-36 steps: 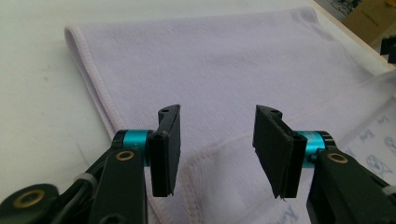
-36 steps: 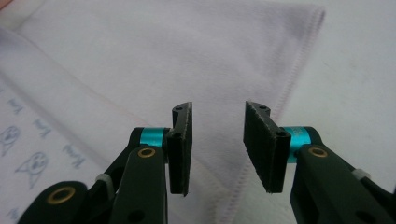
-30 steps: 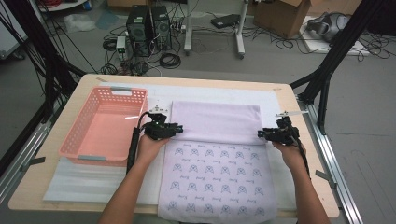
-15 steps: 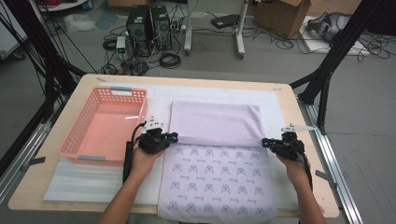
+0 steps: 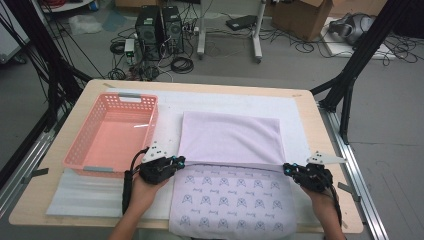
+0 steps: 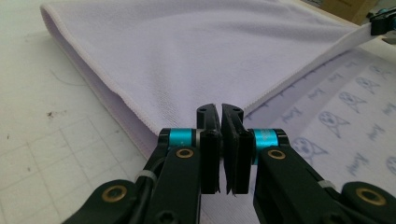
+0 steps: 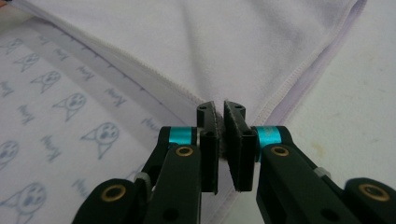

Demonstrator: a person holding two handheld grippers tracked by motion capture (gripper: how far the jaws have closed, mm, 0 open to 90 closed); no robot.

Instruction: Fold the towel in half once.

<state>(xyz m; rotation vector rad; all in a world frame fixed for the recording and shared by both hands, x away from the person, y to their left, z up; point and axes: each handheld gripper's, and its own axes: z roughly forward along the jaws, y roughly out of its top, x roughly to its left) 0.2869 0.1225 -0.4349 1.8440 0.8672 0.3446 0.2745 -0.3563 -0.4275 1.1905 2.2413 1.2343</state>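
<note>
A lilac towel (image 5: 230, 137) lies on the table, its far half folded toward me, plain side up, over the printed side (image 5: 230, 200). My left gripper (image 5: 179, 161) is shut on the left corner of the folded flap, and my right gripper (image 5: 287, 169) is shut on the right corner. The flap's edge runs taut between them. In the left gripper view the jaws (image 6: 220, 109) pinch the towel's hemmed corner (image 6: 187, 46), with the other gripper (image 6: 384, 22) at the far end of the edge. In the right gripper view the jaws (image 7: 219, 108) clamp the towel's corner (image 7: 233, 42).
A pink plastic basket (image 5: 150, 125) stands with nothing in it, left of the towel and close to my left hand. A white foam mat (image 5: 85, 195) covers the wooden table (image 5: 95, 87). Black frame legs and cables stand on the floor beyond the table.
Both grippers have moved toward the table's near edge, drawing the folded flap farther over the printed side. The flap now covers more of the towel.
</note>
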